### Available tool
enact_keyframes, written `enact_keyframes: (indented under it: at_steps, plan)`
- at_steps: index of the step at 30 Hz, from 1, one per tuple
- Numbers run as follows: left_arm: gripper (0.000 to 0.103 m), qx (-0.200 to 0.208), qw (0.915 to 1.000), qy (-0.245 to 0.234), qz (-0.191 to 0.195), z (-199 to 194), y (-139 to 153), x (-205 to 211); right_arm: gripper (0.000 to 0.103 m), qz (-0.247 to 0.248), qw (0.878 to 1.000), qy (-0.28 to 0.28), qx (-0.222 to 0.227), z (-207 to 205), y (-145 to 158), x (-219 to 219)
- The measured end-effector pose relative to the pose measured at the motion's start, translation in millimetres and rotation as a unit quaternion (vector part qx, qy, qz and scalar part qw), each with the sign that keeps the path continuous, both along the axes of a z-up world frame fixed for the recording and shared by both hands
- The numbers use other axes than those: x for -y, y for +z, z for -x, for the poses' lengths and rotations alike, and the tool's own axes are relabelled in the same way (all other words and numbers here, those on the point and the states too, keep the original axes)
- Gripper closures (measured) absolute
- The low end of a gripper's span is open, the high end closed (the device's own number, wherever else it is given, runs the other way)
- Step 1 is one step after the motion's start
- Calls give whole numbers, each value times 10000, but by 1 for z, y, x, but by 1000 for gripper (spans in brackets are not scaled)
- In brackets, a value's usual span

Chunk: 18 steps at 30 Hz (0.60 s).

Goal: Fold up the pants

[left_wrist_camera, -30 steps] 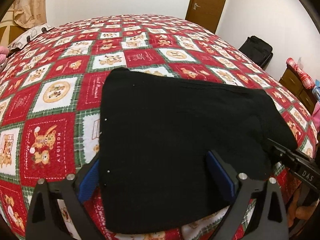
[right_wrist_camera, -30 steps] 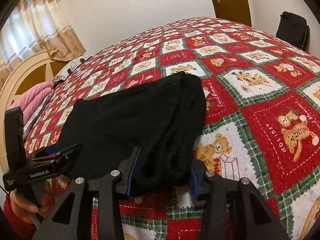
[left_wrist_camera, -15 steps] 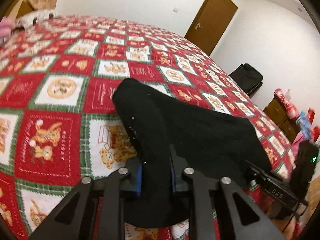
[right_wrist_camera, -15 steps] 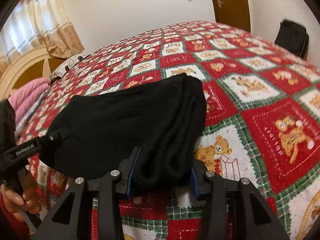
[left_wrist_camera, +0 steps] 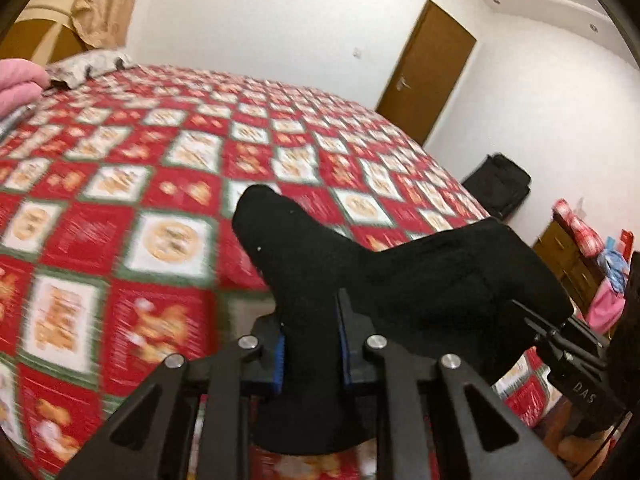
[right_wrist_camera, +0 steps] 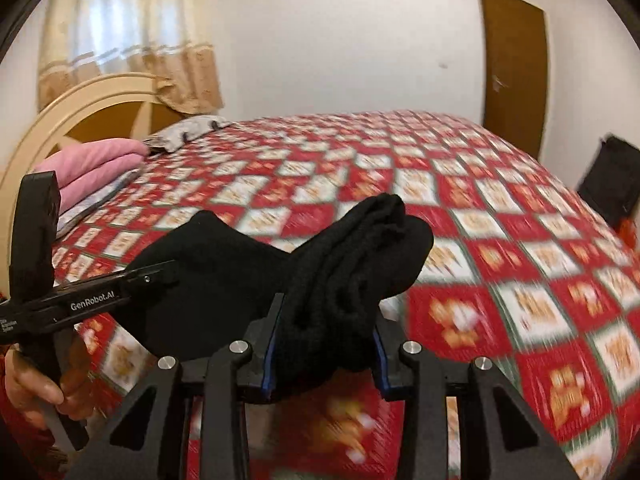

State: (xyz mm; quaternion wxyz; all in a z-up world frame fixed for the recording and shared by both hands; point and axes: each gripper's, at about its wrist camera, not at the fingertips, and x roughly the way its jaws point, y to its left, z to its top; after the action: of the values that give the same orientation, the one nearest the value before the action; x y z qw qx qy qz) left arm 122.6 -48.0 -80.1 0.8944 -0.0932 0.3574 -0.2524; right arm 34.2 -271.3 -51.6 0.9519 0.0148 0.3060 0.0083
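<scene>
Black knit pants (left_wrist_camera: pixel 400 280) hung in a sagging span between two handheld grippers, lifted clear of a bed spread with a red, green and white bear-print quilt (left_wrist_camera: pixel 120 220). The left gripper (left_wrist_camera: pixel 311 344) had its jaws drawn narrow, the blue pads pinching one bunched corner of the fabric, which rose between them in a rounded peak. The right gripper (right_wrist_camera: pixel 322 344) clamped the opposite end, its jaws set somewhat wider around a thick, layered wad of the cloth (right_wrist_camera: pixel 352 272) that spilled forward over the pads. In the left wrist view the right gripper (left_wrist_camera: pixel 532 316) appeared at the far right, its tip buried in the pants' edge. In the right wrist view the left gripper (right_wrist_camera: pixel 160 272) entered from the left, held by a bare hand (right_wrist_camera: pixel 32 388). The middle of the garment drooped toward the quilt; whether it touched could not be told. Folded pink bedding (right_wrist_camera: pixel 96 164) lay by the cream headboard (right_wrist_camera: pixel 80 100), a brown door (left_wrist_camera: pixel 424 68) stood shut beyond the bed, and a black bag (left_wrist_camera: pixel 500 184) sat against the wall.
</scene>
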Motion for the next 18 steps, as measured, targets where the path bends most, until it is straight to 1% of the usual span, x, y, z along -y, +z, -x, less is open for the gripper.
enact_keyframes:
  at_steps: [4, 6, 7, 9, 12, 15, 16, 17, 18]
  plan:
    - [83, 219, 9988, 434, 29, -16, 17, -42, 65, 153, 9986, 481, 177, -34, 14, -37]
    - [83, 347, 9965, 761, -9, -28, 27, -71, 65, 88, 9968, 769, 221, -59, 21, -59]
    - [83, 390, 9954, 869, -30, -32, 30, -79, 65, 25, 9953, 931, 253, -74, 25, -71]
    - [83, 553, 9907, 1235, -130, -43, 42, -109, 65, -28, 9922, 1196, 337, -101, 31, -96]
    - [83, 761, 9814, 1716, -392, -57, 50, -140, 65, -32, 9870, 1527, 504, -138, 34, -128]
    - [82, 857, 9702, 2148, -720, -74, 48, -167, 65, -41, 9811, 1869, 504, -184, 21, -165]
    - [82, 861, 9660, 2270, -890, -83, 42, -174, 65, 12, 9797, 1952, 454, -201, 11, -178]
    - [82, 845, 9638, 2319, -1008, -88, 37, -178, 65, 78, 9792, 1987, 408, -210, 5, -185]
    - [82, 703, 9595, 2417, -1263, -100, 23, -183, 65, 205, 9784, 2045, 226, -230, -13, -199]
